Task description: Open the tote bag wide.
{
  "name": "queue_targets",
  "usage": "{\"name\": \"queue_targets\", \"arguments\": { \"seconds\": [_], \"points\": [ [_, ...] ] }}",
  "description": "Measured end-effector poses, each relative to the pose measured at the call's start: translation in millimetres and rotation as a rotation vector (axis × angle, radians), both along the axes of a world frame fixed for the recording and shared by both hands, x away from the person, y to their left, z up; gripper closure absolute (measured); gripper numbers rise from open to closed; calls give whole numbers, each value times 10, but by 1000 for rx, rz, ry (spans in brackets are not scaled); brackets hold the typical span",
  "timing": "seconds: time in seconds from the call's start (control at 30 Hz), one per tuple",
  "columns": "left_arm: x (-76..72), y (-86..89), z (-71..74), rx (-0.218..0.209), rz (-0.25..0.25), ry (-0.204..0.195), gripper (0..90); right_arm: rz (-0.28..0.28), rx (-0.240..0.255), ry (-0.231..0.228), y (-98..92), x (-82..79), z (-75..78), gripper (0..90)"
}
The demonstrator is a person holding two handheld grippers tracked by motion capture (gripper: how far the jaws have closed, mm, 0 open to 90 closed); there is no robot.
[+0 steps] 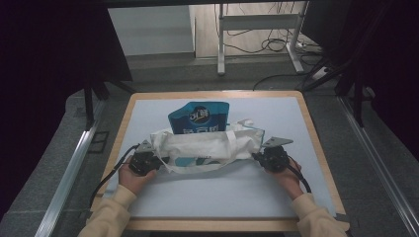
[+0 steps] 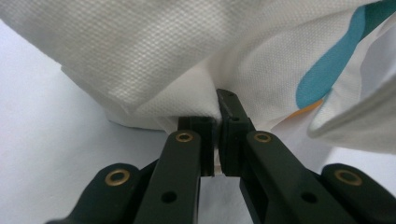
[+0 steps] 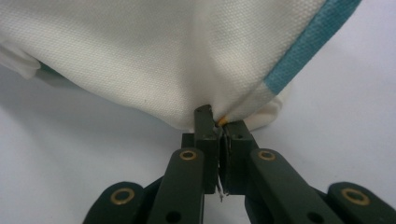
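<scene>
Both forearms enter at the near table edge. Left gripper [image 1: 148,159] is pinched tight on the left end of the white fabric bag [image 1: 207,144]; right gripper [image 1: 264,158] is pinched on its right end. Bag lies stretched between them on the pale mat [image 1: 222,192], mid-table. Blue pouch [image 1: 199,117] stands upright just behind the bag, touching it.

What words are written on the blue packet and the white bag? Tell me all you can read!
Blue packet: big white signs near its top and a white band of signs lower down, both too blurred to read.
White bag: blue and orange shapes in the left gripper view, a blue stripe in the right gripper view, no letters.
Nothing in these pictures can be quoted as it reads.
</scene>
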State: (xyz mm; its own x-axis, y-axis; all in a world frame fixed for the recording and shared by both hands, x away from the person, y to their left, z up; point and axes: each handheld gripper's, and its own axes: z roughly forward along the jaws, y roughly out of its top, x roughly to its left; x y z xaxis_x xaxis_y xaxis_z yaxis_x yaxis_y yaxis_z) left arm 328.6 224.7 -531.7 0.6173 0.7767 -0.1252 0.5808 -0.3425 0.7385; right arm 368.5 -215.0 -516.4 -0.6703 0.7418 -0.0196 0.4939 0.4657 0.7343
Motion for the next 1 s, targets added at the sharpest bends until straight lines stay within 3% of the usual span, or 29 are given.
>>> {"name": "queue_targets", "arguments": {
  "seconds": [0.13,0.33,0.37,0.4,0.43,0.47,0.5,0.53,0.6,0.63,0.77,0.8,0.83,0.87,0.93,0.97,1.0],
  "points": [
    [-5,-2,-9,-1,4,-3,869,-3,-1,0,1,-3,-7,861],
    [-49,33,37,-6,16,-29,841,-9,42,5,-42,-12,-12,829],
    [-63,54,58,-7,21,-39,809,-13,50,8,-56,-14,-5,789],
    [-88,81,88,-15,24,-49,706,-20,51,-7,-88,-22,24,679],
    [-88,81,88,-15,24,-49,672,-20,51,-7,-88,-22,24,679],
    [-147,128,148,-36,43,-76,614,-35,69,-20,-129,-42,72,583],
    [-147,128,148,-36,43,-76,559,-35,69,-20,-129,-42,72,583],
    [-207,207,232,-78,60,-86,497,-58,92,-43,-170,-82,142,525],
    [-239,246,271,-97,72,-94,455,-70,113,-75,-210,-129,224,477],
    [-296,331,364,-120,90,-112,444,-82,123,-90,-229,-153,270,460],
    [-364,416,537,-156,118,-154,497,-97,166,-127,-284,-209,429,456],
    [-373,435,600,-163,126,-166,592,-101,186,-156,-306,-227,551,519],
    [-376,448,666,-169,133,-177,592,-101,186,-156,-306,-227,551,519],
    [-344,459,798,-182,125,-175,776,-96,211,-173,-313,-216,676,629],
    [-317,453,861,-183,117,-175,862,-79,213,-177,-277,-172,792,722],
    [-288,437,920,-184,108,-183,862,-79,213,-177,-277,-172,792,722],
    [-255,415,979,-181,102,-189,894,-48,208,-180,-205,-108,901,808]
  ]
}}
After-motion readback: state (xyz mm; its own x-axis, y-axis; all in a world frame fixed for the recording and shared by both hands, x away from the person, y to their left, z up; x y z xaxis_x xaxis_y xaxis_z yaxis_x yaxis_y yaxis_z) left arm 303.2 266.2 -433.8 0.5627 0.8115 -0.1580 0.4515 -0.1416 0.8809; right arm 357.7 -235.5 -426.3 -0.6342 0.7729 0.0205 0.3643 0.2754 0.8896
